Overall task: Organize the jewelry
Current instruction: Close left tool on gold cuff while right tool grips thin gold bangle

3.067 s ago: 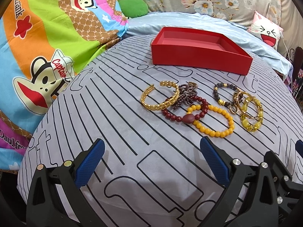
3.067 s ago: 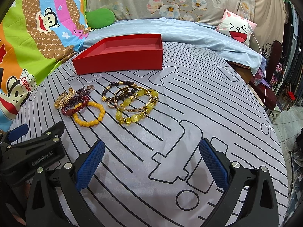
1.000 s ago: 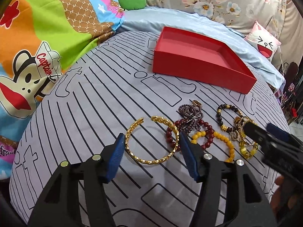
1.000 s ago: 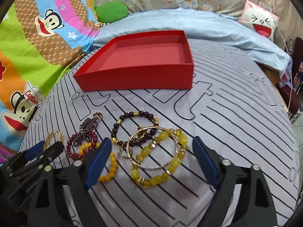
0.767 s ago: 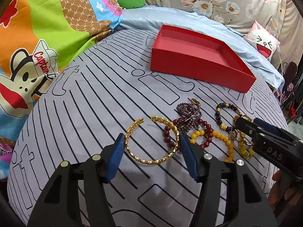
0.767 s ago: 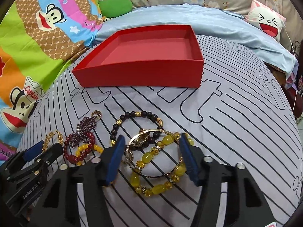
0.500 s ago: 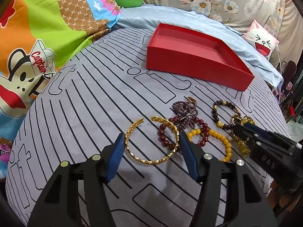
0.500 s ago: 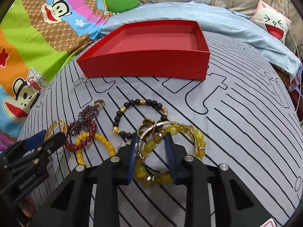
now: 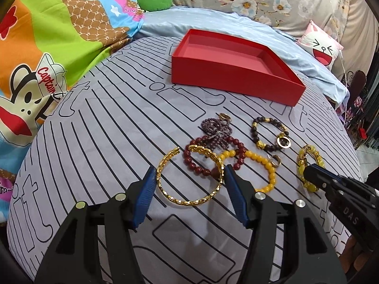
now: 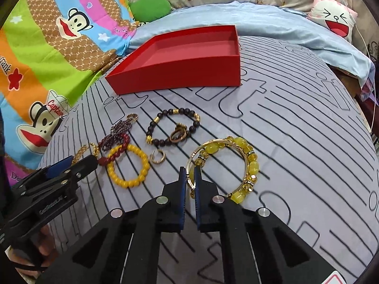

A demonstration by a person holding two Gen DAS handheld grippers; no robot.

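Note:
My left gripper (image 9: 190, 175) straddles the gold cuff bangle (image 9: 189, 200) on the grey striped cloth, fingers touching or close beside its sides. My right gripper (image 10: 190, 174) is shut on the rim of the gold bangle with yellow stones (image 10: 248, 163), which also shows in the left wrist view (image 9: 305, 163). A dark red bead bracelet (image 9: 199, 165), an orange bead bracelet (image 10: 128, 165), a purple beaded piece (image 9: 216, 131) and a dark bead bracelet (image 10: 165, 127) lie between them. An empty red box (image 9: 234, 75) stands beyond.
A small gold hoop (image 10: 157, 158) and a gold ring (image 10: 178, 136) lie among the bracelets. A colourful cartoon blanket (image 9: 47, 47) is on the left, a light blue sheet (image 10: 284, 23) and pillows behind the box. The cloth drops off at the right edge.
My right gripper closed from wide open onto the yellow-stone bangle and pulled it right, away from the dark bead bracelet. My left gripper narrowed around the gold cuff.

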